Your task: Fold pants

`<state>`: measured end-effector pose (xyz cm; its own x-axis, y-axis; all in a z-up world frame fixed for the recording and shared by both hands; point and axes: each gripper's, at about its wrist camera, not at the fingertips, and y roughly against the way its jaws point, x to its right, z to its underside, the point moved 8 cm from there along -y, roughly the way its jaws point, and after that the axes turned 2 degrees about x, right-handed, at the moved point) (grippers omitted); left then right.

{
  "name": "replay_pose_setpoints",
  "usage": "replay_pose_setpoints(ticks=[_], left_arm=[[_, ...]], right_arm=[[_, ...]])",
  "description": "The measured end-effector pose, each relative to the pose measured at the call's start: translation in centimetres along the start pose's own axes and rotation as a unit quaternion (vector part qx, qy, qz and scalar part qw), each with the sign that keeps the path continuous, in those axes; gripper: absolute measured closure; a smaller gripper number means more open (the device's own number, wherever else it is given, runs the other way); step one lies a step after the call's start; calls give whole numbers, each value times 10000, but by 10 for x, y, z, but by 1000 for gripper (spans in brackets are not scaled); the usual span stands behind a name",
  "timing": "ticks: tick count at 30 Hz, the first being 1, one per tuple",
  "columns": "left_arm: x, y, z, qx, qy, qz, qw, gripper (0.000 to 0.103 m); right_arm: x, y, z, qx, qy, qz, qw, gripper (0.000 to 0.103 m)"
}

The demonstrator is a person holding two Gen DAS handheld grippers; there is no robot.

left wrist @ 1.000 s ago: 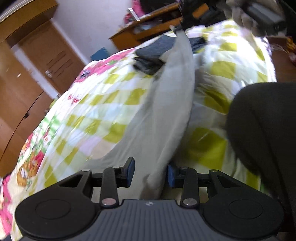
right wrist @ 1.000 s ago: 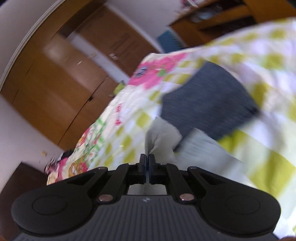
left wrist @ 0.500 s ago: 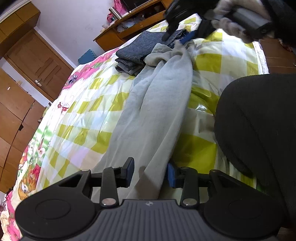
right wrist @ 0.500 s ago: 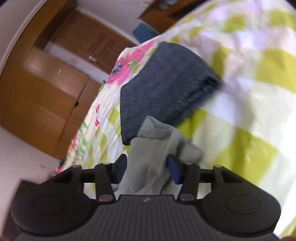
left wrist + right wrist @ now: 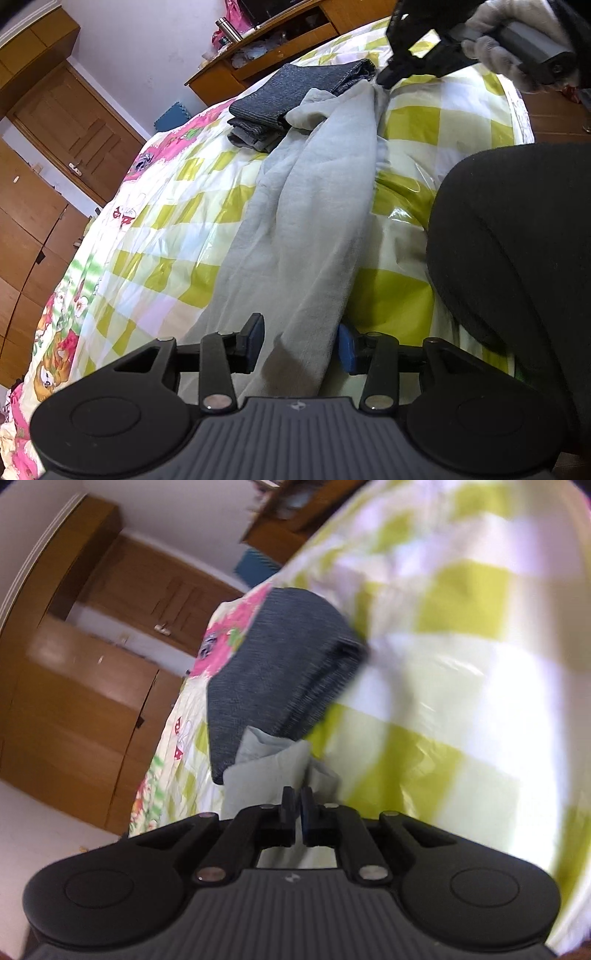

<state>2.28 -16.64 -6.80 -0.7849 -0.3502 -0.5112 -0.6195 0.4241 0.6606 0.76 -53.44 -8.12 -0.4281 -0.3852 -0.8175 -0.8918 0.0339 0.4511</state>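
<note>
Left wrist: gloved right hand (image 5: 517, 44) angled down, right gripper (image 5: 384, 79) at grey pants (image 5: 306, 221)

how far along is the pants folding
Early. Done: a dark folded stack already sits on the bed. In hand: the grey pants lie lengthwise; the left gripper straddles the near end, jaws opening, and the right gripper, nearly shut but opening, pinches the far end. Left: every fold.
</note>
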Motion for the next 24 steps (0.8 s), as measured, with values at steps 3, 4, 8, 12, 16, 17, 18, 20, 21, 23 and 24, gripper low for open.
replay_pose_setpoints(ticks=[3,4,8,12,16,17,18,20,21,23,24], left_arm=[[-1,2,0,27,-10,15,10000,47],[0,2,1,38,-7,17,10000,47],[0,2,1,38,21,1,10000,47],[1,2,1,45,34,-16,10000,47],[-1,4,2,53,70,-24,10000,46],[-1,4,2,67,74,-38,9999,46],[-1,5,3,78,61,-62,9999,46],[-4,7,-2,110,21,-135,9998,46],[-5,10,-5,156,6,-171,9997,46],[-8,21,-18,360,-42,-311,9989,46],[-9,26,-23,444,-24,-351,9984,45]], right_arm=[[2,7,5,-69,-273,-77,9996,72],[1,4,4,-98,-365,-115,9992,64],[-9,-19,2,-67,-293,-139,9995,51],[-18,-47,6,-195,16,194,9996,49],[-21,-43,8,-176,-263,-32,9995,83],[-24,-43,10,-281,-468,-277,9981,98],[-30,-41,9,-283,-555,-451,9970,98],[-57,-35,0,-209,-496,-965,9939,98],[-75,-25,-8,-152,-450,-1295,9904,98],[-101,4,-23,70,-190,-1769,9840,99],[-107,21,-30,283,19,-1869,9820,99]])
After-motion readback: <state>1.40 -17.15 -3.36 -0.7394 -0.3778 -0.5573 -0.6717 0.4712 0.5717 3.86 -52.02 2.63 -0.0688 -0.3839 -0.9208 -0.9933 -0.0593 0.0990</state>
